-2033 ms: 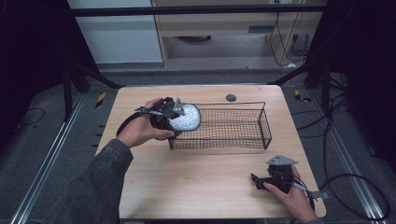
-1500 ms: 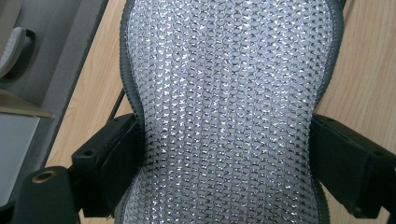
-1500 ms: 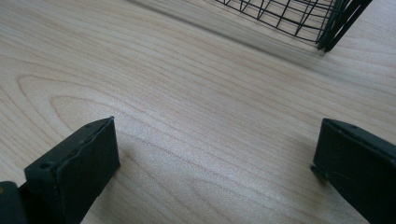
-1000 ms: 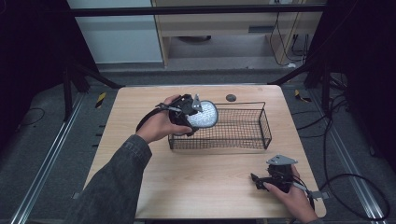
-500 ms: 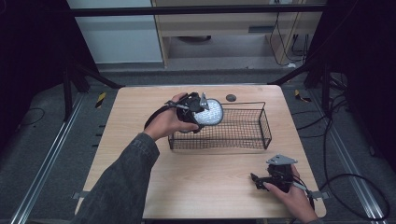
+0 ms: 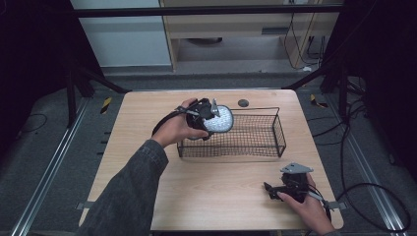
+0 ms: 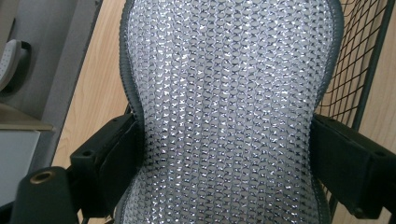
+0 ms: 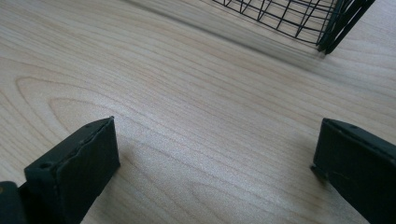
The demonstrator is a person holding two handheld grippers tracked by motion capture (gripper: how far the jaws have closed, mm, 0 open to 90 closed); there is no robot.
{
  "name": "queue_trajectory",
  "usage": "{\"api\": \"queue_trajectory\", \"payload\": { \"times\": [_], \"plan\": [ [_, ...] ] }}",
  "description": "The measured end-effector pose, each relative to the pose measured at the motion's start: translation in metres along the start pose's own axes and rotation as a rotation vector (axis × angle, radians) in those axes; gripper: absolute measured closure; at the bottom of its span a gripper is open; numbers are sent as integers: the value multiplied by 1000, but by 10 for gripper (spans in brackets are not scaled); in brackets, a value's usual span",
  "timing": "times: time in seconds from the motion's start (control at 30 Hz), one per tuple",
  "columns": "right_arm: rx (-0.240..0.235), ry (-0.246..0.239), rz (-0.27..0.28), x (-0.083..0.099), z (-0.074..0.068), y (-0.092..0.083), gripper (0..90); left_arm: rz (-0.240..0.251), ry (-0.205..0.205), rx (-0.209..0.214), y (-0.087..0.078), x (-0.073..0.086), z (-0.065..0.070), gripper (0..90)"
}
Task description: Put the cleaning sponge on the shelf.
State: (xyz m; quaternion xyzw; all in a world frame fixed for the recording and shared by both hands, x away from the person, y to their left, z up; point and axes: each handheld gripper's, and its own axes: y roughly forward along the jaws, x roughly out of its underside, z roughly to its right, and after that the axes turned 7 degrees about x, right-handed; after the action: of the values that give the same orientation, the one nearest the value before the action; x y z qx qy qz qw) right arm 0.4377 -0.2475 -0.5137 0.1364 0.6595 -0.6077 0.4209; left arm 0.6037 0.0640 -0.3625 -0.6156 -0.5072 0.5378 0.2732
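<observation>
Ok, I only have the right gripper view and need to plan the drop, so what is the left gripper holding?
Observer: The left gripper is shut on a silvery mesh pad with grey edging, its jaws pressing the pad's two sides.
Operator: Where is that relative to the basket?
Observer: In the high view the pad hangs over the left end of the black wire basket.
Operator: And my gripper?
Observer: The right gripper sits near the front right corner of the wooden table, apart from the basket.

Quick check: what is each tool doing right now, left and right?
Left tool: closed on the silver mesh pad, held over the wire basket.
Right tool: open, holding nothing, low over the table.
</observation>
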Motion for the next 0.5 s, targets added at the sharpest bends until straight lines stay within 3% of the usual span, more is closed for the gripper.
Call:
{"api": "queue_trajectory", "payload": {
  "times": [0.5],
  "plan": [
    [0,-3,2,0,0,0,3,-35,-9,16,19,6,0,111]
  ]
}}
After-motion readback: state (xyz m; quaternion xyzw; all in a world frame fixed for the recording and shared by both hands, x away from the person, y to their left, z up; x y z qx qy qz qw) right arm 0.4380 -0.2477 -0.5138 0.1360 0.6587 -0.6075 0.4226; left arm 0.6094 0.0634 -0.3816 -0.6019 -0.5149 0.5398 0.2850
